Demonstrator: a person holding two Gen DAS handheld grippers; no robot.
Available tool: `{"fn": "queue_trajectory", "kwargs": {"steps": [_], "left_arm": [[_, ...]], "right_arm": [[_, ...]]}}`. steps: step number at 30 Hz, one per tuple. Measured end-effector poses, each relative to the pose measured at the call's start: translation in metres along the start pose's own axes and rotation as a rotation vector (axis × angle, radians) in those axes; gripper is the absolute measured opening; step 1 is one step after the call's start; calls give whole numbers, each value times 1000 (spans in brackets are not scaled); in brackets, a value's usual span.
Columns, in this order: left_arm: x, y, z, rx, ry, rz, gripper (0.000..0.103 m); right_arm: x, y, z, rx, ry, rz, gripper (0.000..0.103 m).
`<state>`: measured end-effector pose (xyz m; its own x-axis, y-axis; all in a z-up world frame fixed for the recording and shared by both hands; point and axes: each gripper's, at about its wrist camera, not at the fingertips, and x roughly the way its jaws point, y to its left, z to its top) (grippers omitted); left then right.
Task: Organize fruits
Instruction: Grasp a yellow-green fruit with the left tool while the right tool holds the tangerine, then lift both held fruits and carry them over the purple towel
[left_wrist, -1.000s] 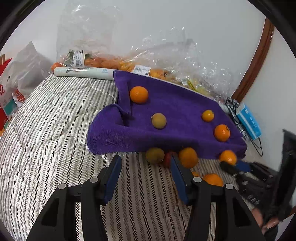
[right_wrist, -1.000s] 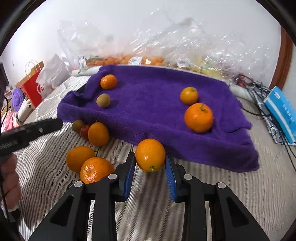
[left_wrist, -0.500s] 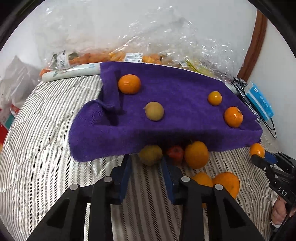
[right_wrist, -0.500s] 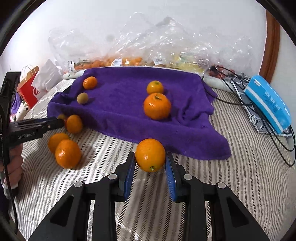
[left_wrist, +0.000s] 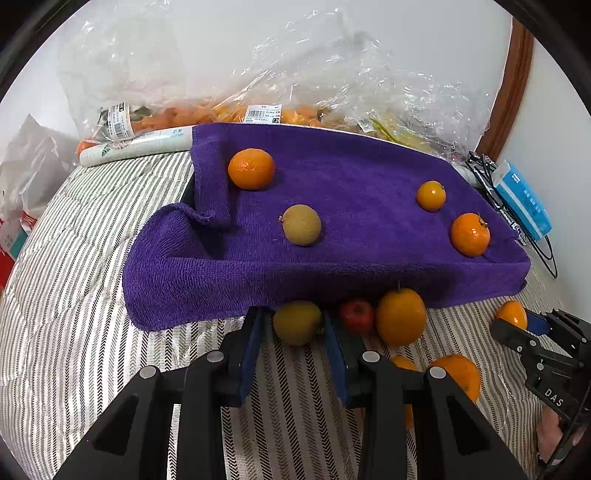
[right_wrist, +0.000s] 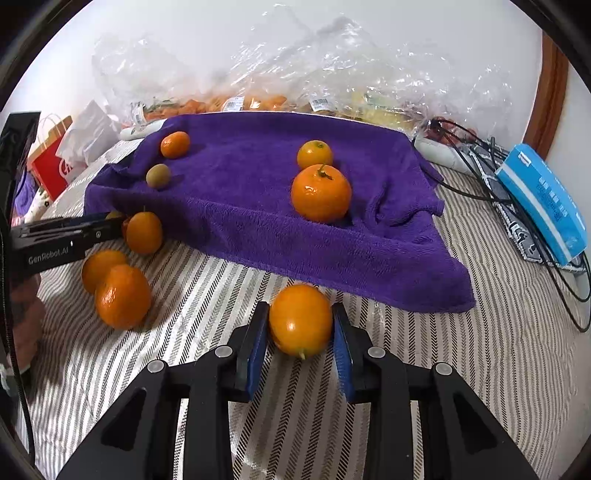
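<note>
Since a second ago my left gripper (left_wrist: 293, 334) went from spread to pinching the greenish fruit (left_wrist: 297, 322) at the near edge of the purple towel (left_wrist: 351, 229). Right gripper (right_wrist: 300, 338) is clamped on an orange (right_wrist: 300, 318) over the striped bedding (right_wrist: 207, 291). Pickup's done I think, next both need lifting onto the towel.

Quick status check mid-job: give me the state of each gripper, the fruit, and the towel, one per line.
left gripper: shut on the green-brown fruit
right gripper: shut on an orange
purple towel: spread out, near edge draped, left corner folded
four fruits on towel: loose
red fruit: loose at towel's edge
plastic bags: crumpled, against wall
</note>
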<state>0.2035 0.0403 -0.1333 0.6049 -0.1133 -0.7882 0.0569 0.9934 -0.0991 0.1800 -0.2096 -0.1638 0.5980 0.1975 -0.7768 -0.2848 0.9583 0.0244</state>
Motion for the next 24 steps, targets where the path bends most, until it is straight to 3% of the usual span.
{"fn": "queue_trajectory", "kwargs": {"steps": [9, 12, 14, 24], "left_arm": [[3, -7, 1, 26, 6, 25, 33], [3, -4, 1, 11, 1, 15, 33], [1, -1, 0, -3, -6, 8, 25], [-15, 8, -2, -56, -76, -50, 25]], "right_arm": [[2, 0, 2, 15, 1, 1, 33], [2, 3, 2, 6, 2, -12, 33], [2, 2, 1, 8, 2, -11, 32], [-9, -2, 0, 30, -56, 48, 32]]}}
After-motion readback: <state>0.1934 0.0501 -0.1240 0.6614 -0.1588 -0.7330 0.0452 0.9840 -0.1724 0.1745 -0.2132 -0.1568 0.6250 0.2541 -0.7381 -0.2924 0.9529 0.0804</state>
